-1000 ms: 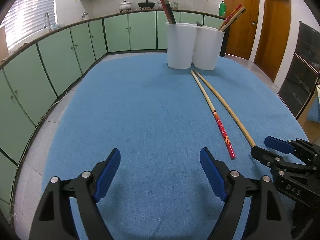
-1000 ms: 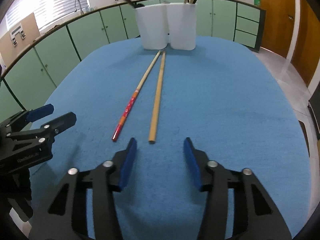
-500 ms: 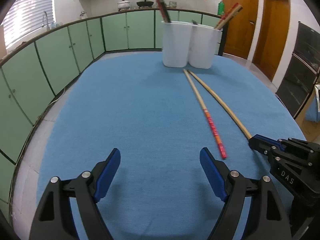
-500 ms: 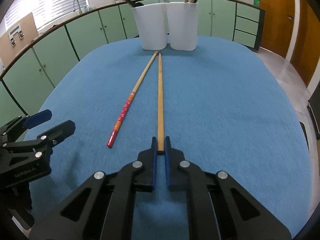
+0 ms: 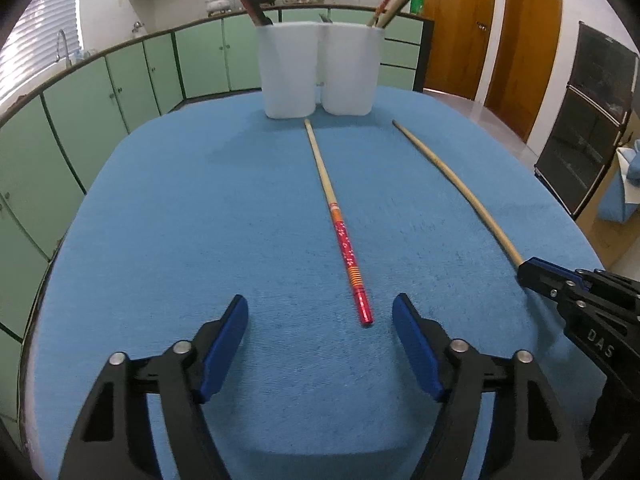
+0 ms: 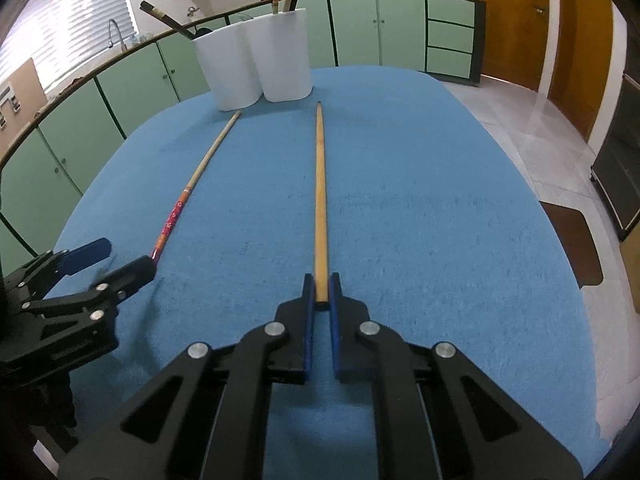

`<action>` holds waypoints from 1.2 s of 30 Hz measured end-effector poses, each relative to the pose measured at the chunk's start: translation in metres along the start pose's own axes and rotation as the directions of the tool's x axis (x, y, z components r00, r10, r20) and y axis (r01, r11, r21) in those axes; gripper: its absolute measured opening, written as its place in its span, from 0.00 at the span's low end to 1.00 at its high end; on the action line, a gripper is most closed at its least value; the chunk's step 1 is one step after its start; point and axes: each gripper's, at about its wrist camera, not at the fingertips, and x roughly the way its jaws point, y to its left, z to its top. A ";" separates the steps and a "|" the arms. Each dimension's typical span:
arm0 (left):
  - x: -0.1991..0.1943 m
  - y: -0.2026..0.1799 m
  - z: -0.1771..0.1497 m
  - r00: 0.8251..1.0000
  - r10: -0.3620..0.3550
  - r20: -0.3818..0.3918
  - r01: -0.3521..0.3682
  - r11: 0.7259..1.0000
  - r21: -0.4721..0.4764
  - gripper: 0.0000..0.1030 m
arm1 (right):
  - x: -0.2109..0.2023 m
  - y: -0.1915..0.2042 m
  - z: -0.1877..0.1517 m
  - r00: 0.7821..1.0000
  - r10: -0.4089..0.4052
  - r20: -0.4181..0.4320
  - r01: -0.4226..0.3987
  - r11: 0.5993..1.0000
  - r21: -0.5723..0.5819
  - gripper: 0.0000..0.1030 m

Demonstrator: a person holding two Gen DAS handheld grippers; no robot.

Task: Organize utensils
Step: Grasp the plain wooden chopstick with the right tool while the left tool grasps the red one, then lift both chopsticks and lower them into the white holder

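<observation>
Two long chopsticks lie on the blue table mat. The red-handled chopstick (image 5: 347, 249) (image 6: 176, 212) points at the white holders; its red end sits between the pads of my left gripper (image 5: 320, 312), whose jaws are closing without touching it. My right gripper (image 6: 320, 285) (image 5: 528, 272) is shut on the near end of the plain bamboo chopstick (image 6: 320, 184) (image 5: 452, 178). Two white utensil holders (image 5: 318, 68) (image 6: 256, 60) stand at the far end with several chopsticks in them.
The blue mat (image 5: 200, 220) covers an oval table whose edge curves close on both sides. Green cabinets (image 5: 120, 84) ring the room at the left and back. Wooden doors (image 5: 520, 40) and a dark cabinet (image 5: 592, 120) stand at the right.
My right gripper closed on the bamboo chopstick and swung it away from the red one. My left gripper moved right, so the red end now lies between its narrowing jaws.
</observation>
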 end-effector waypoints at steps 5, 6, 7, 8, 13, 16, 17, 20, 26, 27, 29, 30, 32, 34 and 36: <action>0.004 -0.004 0.001 1.000 0.016 -0.006 -0.016 1.000 -0.001 0.54 | 0.003 0.000 0.002 1.000 0.012 -0.001 -0.012 1.000 -0.003 0.06; 0.003 -0.003 0.002 1.000 0.018 -0.005 -0.018 1.000 -0.003 0.48 | 0.003 0.000 0.002 1.000 0.015 -0.002 -0.015 1.000 -0.003 0.07; 0.003 -0.002 0.002 1.000 0.018 -0.003 -0.018 1.000 -0.005 0.45 | 0.003 0.000 0.001 1.000 0.017 -0.001 -0.017 1.000 -0.005 0.08; 0.003 -0.003 0.002 1.000 0.016 -0.002 -0.016 1.000 -0.008 0.40 | 0.002 0.000 0.001 1.000 0.017 0.000 -0.017 1.000 -0.005 0.08; 0.002 -0.009 0.002 1.000 0.003 0.004 -0.003 1.000 -0.006 0.17 | -0.001 -0.001 -0.002 1.000 0.023 0.002 -0.023 1.000 -0.005 0.11; 0.003 -0.010 0.003 1.000 -0.004 0.004 0.004 1.000 -0.014 0.07 | 0.000 0.002 -0.003 1.000 0.010 0.003 -0.010 1.000 -0.018 0.11; 0.004 -0.009 0.003 1.000 -0.003 0.005 0.003 1.000 -0.017 0.06 | 0.000 0.002 -0.003 1.000 0.008 0.003 -0.008 1.000 -0.020 0.11; 0.003 -0.008 0.003 1.000 -0.003 0.006 0.003 1.000 -0.027 0.06 | 0.002 0.002 -0.002 1.000 0.011 0.002 -0.011 1.000 -0.011 0.06; -0.009 -0.007 0.005 1.000 -0.014 0.020 0.015 0.999 -0.031 0.05 | -0.012 0.006 0.003 0.999 0.015 0.039 -0.014 0.999 -0.033 0.06; -0.014 -0.007 0.007 0.999 -0.013 0.031 0.014 1.000 -0.026 0.05 | -0.016 0.007 0.006 0.999 0.015 0.051 -0.013 0.999 -0.040 0.06; -0.024 -0.007 0.011 0.999 -0.010 0.051 0.011 1.000 -0.016 0.05 | -0.024 0.007 0.010 0.997 0.020 0.071 -0.017 0.999 -0.042 0.06; -0.031 -0.007 0.014 0.998 -0.009 0.064 0.010 1.000 -0.012 0.05 | -0.031 0.007 0.014 0.996 0.024 0.085 -0.021 0.999 -0.042 0.06; -0.044 -0.006 0.018 0.996 -0.011 0.091 0.012 1.000 -0.009 0.05 | -0.040 0.007 0.020 0.994 0.028 0.109 -0.023 0.999 -0.046 0.06; -0.059 -0.003 0.024 0.992 -0.013 0.124 0.014 1.000 -0.006 0.05 | -0.051 0.007 0.027 0.990 0.031 0.134 -0.024 0.998 -0.054 0.06; -0.071 -0.002 0.030 0.988 -0.014 0.154 0.014 1.000 -0.001 0.05 | -0.061 0.007 0.034 0.986 0.036 0.160 -0.027 0.998 -0.058 0.06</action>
